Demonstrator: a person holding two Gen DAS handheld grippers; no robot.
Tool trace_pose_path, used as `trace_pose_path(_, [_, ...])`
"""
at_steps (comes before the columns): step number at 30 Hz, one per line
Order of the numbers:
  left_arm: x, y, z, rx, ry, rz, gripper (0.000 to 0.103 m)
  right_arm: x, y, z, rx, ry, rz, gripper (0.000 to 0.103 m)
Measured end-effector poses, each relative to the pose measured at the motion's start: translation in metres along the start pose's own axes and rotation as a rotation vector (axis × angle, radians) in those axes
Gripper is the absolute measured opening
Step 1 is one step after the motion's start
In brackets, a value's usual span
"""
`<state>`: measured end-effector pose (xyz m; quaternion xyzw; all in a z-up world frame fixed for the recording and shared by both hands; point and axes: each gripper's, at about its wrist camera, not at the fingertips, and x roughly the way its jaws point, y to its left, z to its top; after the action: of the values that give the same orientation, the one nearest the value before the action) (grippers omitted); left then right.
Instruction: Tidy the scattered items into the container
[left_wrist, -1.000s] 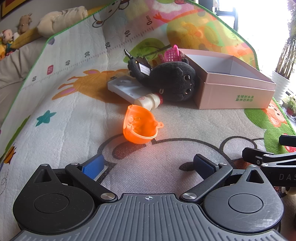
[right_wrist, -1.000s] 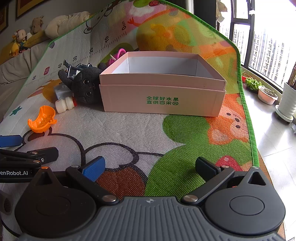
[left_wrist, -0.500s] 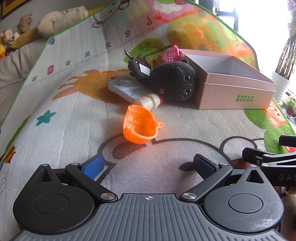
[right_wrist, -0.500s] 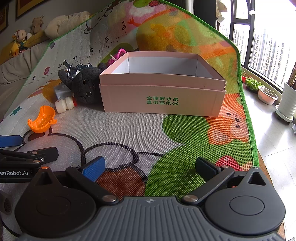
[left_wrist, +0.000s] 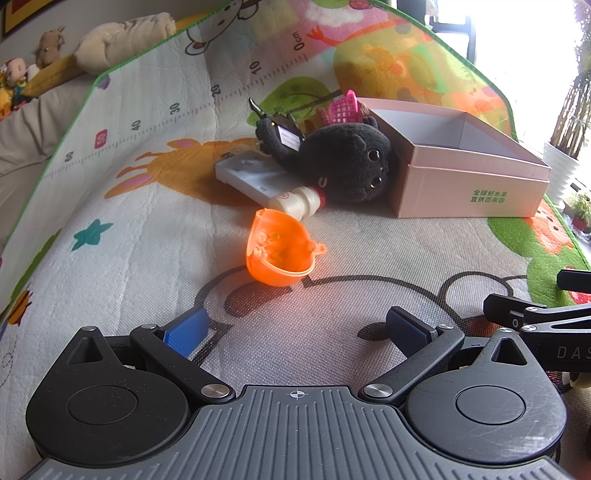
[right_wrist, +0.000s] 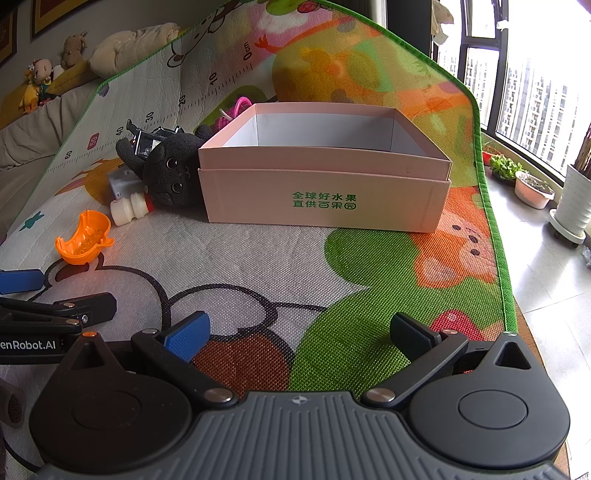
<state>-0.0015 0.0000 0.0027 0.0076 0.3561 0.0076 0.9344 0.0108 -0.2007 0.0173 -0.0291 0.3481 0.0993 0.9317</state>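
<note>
1. Left gripper (left_wrist: 295, 330): low over the play mat (left_wrist: 110, 229), level, jaws spread wide, nothing held; aimed at orange toy helmet (left_wrist: 280, 251) lying open-side up just ahead
2. Past it: white bottle (left_wrist: 295, 201), black plush cat (left_wrist: 347, 166) touching pink box (right_wrist: 325, 192)
3. Right gripper (right_wrist: 299, 334): low, level, jaws spread, empty; faces the box, well apart

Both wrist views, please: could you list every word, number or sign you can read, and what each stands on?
"全球好水果 直供百果园", green print on the pink cardboard box.
"0cm", "10", "20", "30", "40", "50", "60": ruler printed on the colourful play mat.
"enRobot.AI", cut off, on the left gripper.
"DAS", cut off, on the right gripper.
Tag on the black plush cat: unreadable.
</note>
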Motion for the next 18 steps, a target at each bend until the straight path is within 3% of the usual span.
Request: trace_pose_path(18, [-0.0022,0.0009,-0.002,-0.001,0.001,0.008,0.103,0.0026,0.0023,-0.0017,-0.006,0.003,-0.008,0.103])
